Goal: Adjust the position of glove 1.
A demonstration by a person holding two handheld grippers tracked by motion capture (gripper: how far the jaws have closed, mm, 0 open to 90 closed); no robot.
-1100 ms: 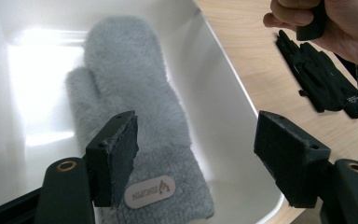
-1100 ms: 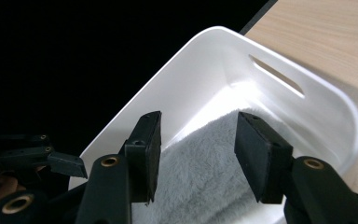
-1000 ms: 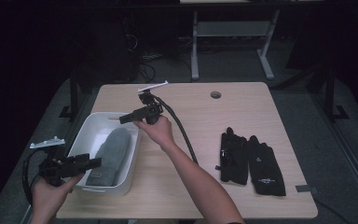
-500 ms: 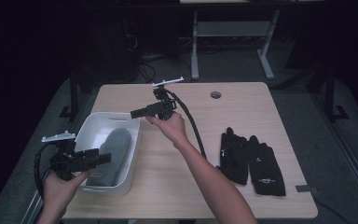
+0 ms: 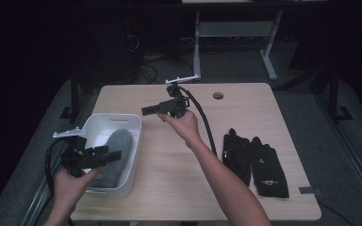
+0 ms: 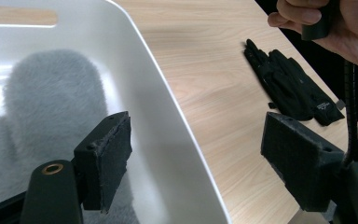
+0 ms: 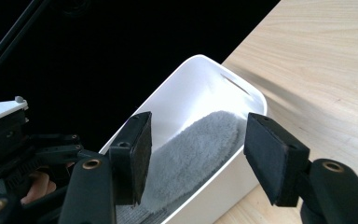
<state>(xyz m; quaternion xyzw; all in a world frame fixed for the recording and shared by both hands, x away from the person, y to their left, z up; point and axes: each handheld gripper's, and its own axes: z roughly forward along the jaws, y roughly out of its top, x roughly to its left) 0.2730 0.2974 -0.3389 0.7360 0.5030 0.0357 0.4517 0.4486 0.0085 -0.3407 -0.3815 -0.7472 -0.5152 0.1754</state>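
Note:
A grey fuzzy mitten lies in the white bin at the table's left. My left gripper hovers over the bin's near end. It is open, its jaws have just been opening, and nothing is between them. My right gripper is held above the table just right of the bin's far end and points left. It too is open after just opening, with nothing between its jaws.
A pair of black gloves lies flat on the wooden table at the right. A round cable hole sits near the far edge. Dark floor and desk legs lie beyond the table.
My right gripper has drawn back from the bin, to the right and toward the far edge, with its jaws wider. My left gripper has shifted slightly right over the bin's near end and opened more.

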